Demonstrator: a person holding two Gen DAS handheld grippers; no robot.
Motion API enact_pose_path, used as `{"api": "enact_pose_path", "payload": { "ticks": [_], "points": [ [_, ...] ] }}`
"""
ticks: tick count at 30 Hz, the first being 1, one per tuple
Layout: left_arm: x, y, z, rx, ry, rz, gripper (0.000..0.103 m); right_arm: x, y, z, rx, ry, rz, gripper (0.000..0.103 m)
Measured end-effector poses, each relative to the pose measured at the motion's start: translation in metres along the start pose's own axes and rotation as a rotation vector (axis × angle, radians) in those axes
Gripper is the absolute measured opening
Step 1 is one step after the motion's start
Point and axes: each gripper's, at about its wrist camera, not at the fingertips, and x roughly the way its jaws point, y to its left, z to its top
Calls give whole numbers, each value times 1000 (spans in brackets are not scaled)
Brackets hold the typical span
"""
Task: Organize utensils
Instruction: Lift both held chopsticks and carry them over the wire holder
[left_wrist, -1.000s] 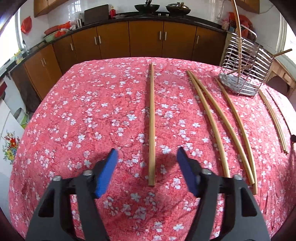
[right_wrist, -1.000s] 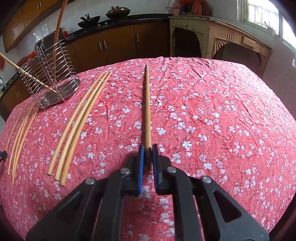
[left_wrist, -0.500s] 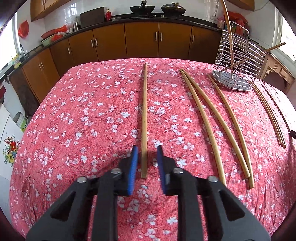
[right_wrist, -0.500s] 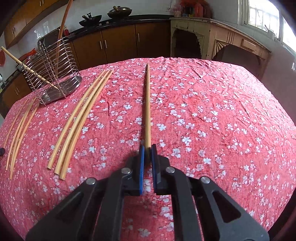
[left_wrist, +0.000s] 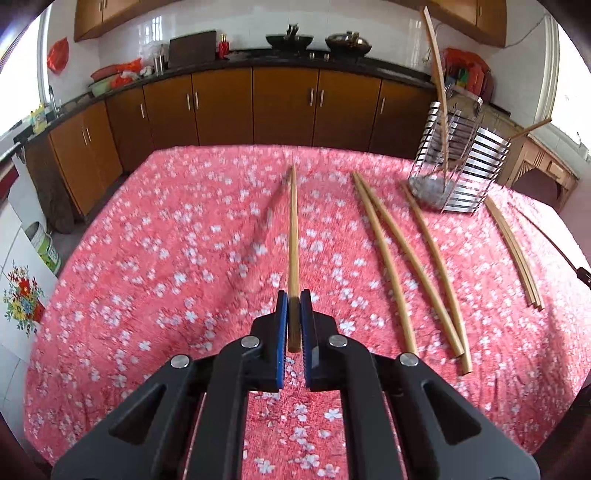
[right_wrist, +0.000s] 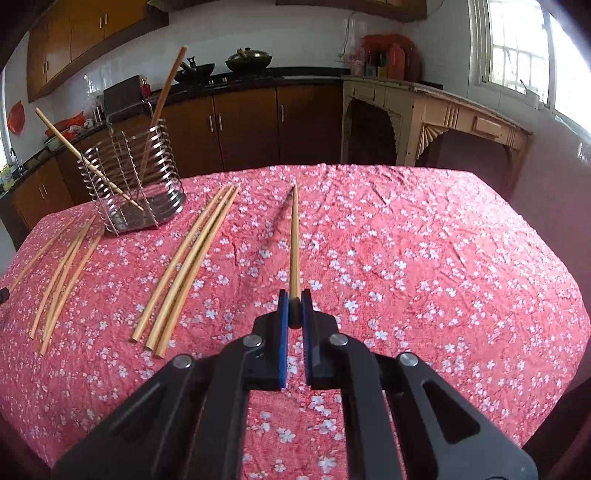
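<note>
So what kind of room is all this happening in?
Most likely a home kitchen: brown cabinets under a dark counter, woks on the stove, and a table with a floral cloth holding chopsticks and a wire utensil holder.

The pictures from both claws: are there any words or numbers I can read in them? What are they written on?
None can be read.
The green-and-white bucket on the floor seems to have a label, too blurred to read.
The bottles on the far counter are too small to read.
The chopsticks, the wire holder and the flowery tablecloth carry no writing.
</note>
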Motion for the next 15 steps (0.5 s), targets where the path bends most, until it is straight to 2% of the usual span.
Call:
{"api": "enact_pose_path", "payload": {
  "ticks": [9,15],
  "points": [
    [-63,1,36,-33,-198,-38,7,-60,5,39,-15,-182,19,7],
    [-78,4,57,-59,-267,-35,7,-78,10,62,-10,-256,34,7]
  ]
}}
